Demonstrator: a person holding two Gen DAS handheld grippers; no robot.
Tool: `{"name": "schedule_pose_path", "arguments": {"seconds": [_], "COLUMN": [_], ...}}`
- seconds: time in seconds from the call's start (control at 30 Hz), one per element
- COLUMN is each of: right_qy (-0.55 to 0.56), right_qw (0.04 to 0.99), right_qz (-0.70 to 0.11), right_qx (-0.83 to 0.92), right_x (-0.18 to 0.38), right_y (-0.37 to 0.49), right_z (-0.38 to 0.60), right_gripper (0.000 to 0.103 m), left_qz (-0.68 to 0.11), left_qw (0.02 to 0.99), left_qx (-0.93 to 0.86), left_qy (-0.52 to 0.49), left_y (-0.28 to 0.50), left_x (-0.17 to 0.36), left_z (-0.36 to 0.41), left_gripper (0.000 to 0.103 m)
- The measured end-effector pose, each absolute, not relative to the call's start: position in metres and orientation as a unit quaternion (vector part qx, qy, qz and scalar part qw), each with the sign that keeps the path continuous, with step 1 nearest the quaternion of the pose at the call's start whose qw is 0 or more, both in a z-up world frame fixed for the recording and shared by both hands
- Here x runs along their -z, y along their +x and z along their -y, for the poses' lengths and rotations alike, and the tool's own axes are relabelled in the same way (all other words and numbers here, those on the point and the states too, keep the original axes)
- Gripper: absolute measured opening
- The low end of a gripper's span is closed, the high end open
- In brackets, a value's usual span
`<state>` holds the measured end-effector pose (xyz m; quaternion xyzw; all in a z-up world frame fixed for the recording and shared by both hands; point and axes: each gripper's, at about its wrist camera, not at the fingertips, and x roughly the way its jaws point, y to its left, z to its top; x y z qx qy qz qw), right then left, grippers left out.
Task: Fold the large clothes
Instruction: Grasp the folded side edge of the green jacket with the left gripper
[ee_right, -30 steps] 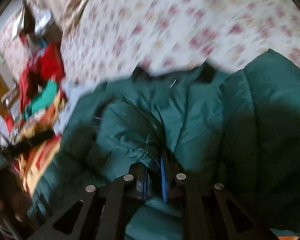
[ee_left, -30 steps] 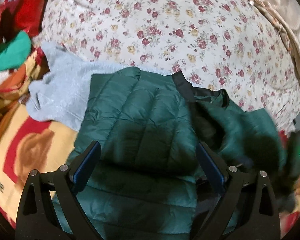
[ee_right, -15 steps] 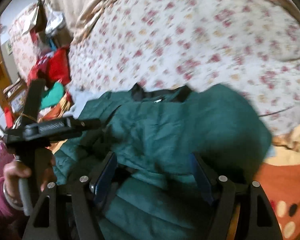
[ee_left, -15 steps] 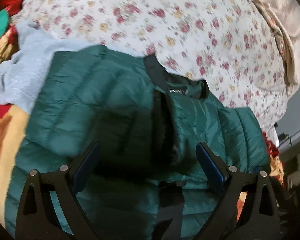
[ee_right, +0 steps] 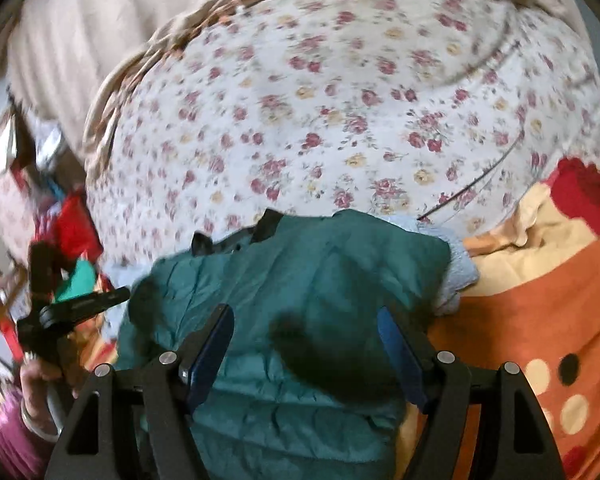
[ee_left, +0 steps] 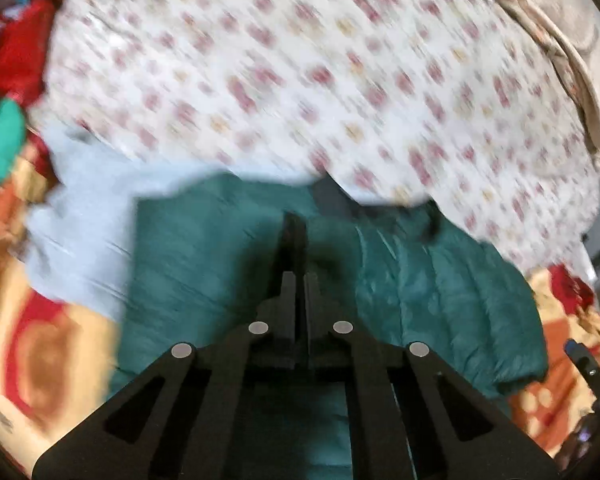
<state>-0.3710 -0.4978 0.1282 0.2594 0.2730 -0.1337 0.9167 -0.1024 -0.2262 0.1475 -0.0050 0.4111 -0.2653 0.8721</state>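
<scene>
A dark green quilted jacket point(ee_left: 440, 292) with a black collar lies on the bed, its sides folded in. It also shows in the right wrist view point(ee_right: 300, 280). My left gripper point(ee_left: 298, 276) is shut above the jacket's middle, with nothing visible between its fingers. My right gripper point(ee_right: 306, 344) is open and empty, hovering over the jacket's lower part. The left gripper, held in a hand, shows at the left of the right wrist view point(ee_right: 64, 308).
A floral sheet point(ee_right: 340, 120) covers the bed beyond the jacket. A light blue-grey garment point(ee_left: 80, 232) lies under the jacket's left side. A yellow, orange and red blanket point(ee_right: 540, 300) lies to the right. Red and green clothes point(ee_left: 4, 100) are piled far left.
My right gripper let go of the jacket fold and opened, then drew back. My left gripper closed from wide open. The jacket's right side now lies folded over.
</scene>
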Motion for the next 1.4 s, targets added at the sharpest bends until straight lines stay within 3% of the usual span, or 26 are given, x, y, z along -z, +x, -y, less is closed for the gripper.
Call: {"name": "schedule_pose_path", "arguments": {"seconds": [0.23, 0.4, 0.47, 0.5, 0.53, 0.77, 0.8, 0.83, 0.87, 1.0, 1.17, 1.4], "right_qy": [0.299, 0.286, 0.285, 0.282, 0.280, 0.282, 0.291, 0.298, 0.307, 0.314, 0.295, 0.226], "right_qw": [0.898, 0.900, 0.902, 0.902, 0.902, 0.898, 0.895, 0.893, 0.890, 0.885, 0.896, 0.902], "right_qz": [-0.296, -0.302, -0.300, -0.301, -0.302, -0.290, -0.288, -0.286, -0.286, -0.295, -0.300, -0.351], "right_qx": [0.127, 0.131, 0.127, 0.128, 0.129, 0.172, 0.178, 0.180, 0.180, 0.176, 0.145, 0.110], "right_x": [-0.103, -0.099, -0.102, -0.103, -0.105, -0.118, -0.116, -0.114, -0.110, -0.098, -0.091, -0.070], "right_y": [-0.329, -0.313, -0.314, -0.315, -0.316, -0.344, -0.349, -0.352, -0.354, -0.348, -0.318, -0.247], "right_z": [0.506, 0.493, 0.491, 0.491, 0.491, 0.514, 0.518, 0.521, 0.523, 0.523, 0.512, 0.490], "right_gripper": [0.072, 0.072, 0.072, 0.072, 0.072, 0.072, 0.072, 0.072, 0.072, 0.072, 0.072, 0.073], "left_qz": [-0.425, -0.478, -0.485, -0.484, -0.478, -0.531, -0.531, -0.524, -0.521, -0.487, -0.444, -0.461], "left_qw": [0.881, 0.834, 0.823, 0.820, 0.820, 0.791, 0.794, 0.801, 0.804, 0.821, 0.857, 0.856], "left_qx": [0.208, 0.260, 0.273, 0.276, 0.280, 0.285, 0.281, 0.281, 0.282, 0.294, 0.259, 0.230], "left_qy": [-0.014, -0.089, -0.113, -0.130, -0.144, -0.112, -0.095, -0.070, -0.049, -0.046, -0.038, -0.039], "left_y": [-0.063, -0.060, -0.060, -0.060, -0.063, -0.071, -0.074, -0.079, -0.082, -0.088, -0.078, -0.065], "left_x": [-0.132, -0.109, -0.107, -0.106, -0.109, -0.085, -0.081, -0.079, -0.079, -0.096, -0.113, -0.094], "left_z": [0.169, 0.152, 0.154, 0.156, 0.156, 0.211, 0.218, 0.225, 0.230, 0.220, 0.181, 0.158], "left_gripper": [0.001, 0.005, 0.040, 0.075, 0.086, 0.085, 0.065, 0.028, 0.024, 0.016, 0.015, 0.014]}}
